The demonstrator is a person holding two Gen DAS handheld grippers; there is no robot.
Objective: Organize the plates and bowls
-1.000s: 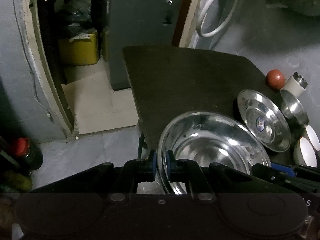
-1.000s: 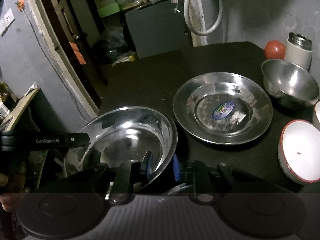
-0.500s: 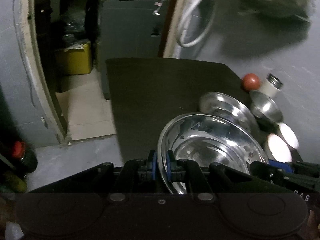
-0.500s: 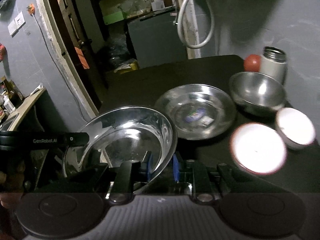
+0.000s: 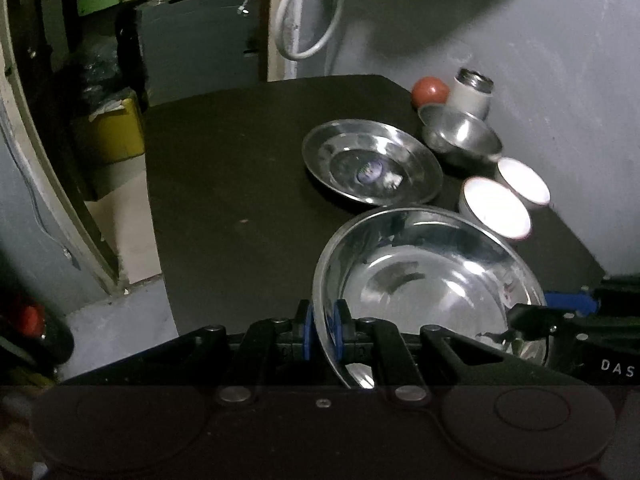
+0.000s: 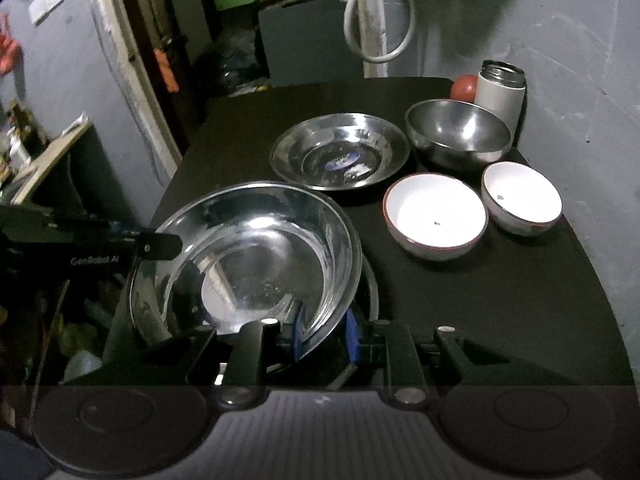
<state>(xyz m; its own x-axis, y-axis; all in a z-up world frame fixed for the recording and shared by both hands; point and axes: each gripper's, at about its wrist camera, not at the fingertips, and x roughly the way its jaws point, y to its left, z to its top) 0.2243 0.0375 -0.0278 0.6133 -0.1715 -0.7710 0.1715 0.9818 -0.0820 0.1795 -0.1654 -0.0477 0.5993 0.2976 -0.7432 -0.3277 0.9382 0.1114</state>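
Steel plate [image 5: 424,280], wide and shallow, is what I have pinched by its rim from both sides, held above the near end of the dark surface [image 5: 240,184]. My left hand-held gripper [image 5: 322,330] has its blue pads pressed onto the plate's left rim; in the right wrist view, the right hand-held gripper [image 6: 324,332] has its blue pads clamped over the near right rim of the same plate [image 6: 256,256]. The plate sits tilted in both views, its left part overhanging the surface's edge. Further back on the surface rests a second steel plate [image 6: 340,156] with a blue sticker at its centre, lying flat. To its right stands a steel bowl [image 6: 460,136], upright. Nearer to me are two white bowls with reddish rims: a larger white bowl [image 6: 436,216] and a smaller white bowl [image 6: 522,198], just beside one another. Behind the steel bowl stand a white flask [image 6: 500,88] with a metal top and a red round object [image 6: 464,86], close against the grey wall [image 6: 560,40]. I cannot tell whether the two white bowls touch.
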